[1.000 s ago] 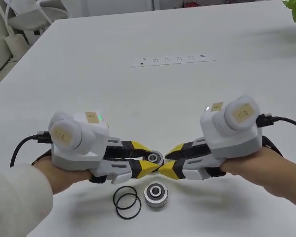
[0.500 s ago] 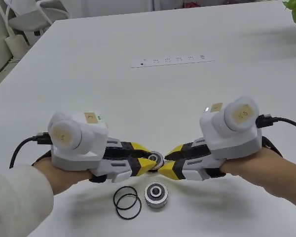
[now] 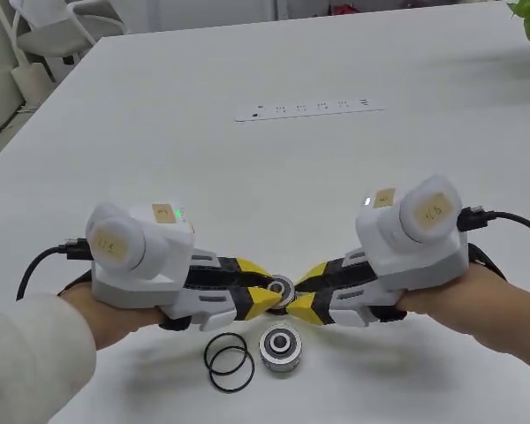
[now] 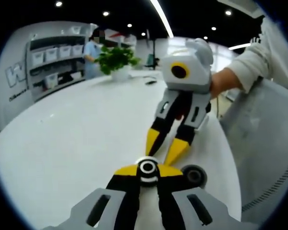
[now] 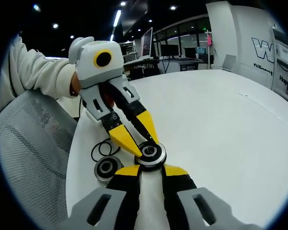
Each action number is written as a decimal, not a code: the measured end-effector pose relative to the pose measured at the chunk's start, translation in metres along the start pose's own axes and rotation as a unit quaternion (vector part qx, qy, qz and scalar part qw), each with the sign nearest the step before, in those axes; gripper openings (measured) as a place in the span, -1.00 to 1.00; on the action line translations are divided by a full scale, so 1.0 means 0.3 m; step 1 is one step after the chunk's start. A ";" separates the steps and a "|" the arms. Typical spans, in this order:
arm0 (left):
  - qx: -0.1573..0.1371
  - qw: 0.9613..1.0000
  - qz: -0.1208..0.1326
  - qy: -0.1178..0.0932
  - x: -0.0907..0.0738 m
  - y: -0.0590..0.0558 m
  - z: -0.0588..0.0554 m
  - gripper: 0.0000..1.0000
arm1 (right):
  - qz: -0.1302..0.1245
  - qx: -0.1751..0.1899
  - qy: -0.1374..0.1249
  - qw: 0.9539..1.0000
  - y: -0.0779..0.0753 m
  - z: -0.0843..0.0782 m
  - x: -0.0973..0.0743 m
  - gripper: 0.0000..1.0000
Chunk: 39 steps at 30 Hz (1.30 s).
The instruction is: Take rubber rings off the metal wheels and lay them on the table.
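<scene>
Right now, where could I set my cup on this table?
Bare table stretches between the power strip and the left gripper and right gripper. Crowded nearest the person: rubber rings and a loose wheel.

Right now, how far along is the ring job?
Done: two rubber rings lie on the table beside a loose wheel. In hand: a second wheel, gripped by the left claw above the table, the right claw at its rim. Left: pulling its ring off and laying it down.

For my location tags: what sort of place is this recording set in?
Probably an open-plan office or lab: a large white table, wall shelves of white storage bins, and black computer monitors on desks.
</scene>
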<state>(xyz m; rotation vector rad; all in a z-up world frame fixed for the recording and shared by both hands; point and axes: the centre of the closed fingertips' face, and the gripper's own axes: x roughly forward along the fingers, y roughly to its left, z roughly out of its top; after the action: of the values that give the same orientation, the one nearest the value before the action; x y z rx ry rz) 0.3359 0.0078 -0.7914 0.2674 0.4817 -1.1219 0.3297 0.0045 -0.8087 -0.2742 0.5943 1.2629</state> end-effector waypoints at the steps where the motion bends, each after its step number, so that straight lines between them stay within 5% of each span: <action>1: 0.000 1.000 0.001 0.000 0.000 0.001 0.000 -0.72 | 0.000 0.000 0.000 1.000 0.001 0.001 0.002 -0.73; 21: -0.003 1.000 0.007 -0.004 0.000 0.002 0.000 -0.72 | -0.007 0.005 0.012 1.000 -0.012 -0.007 -0.005 -0.97; 39: 0.003 1.000 0.007 -0.003 -0.003 -0.004 0.000 -0.73 | -0.013 0.120 -0.011 0.993 -0.045 0.006 -0.026 -1.00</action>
<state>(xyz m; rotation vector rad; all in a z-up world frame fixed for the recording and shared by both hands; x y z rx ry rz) 0.3343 0.0081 -0.7909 0.2723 0.4698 -1.1097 0.3415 -0.0049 -0.8044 -0.0678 0.7152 1.1558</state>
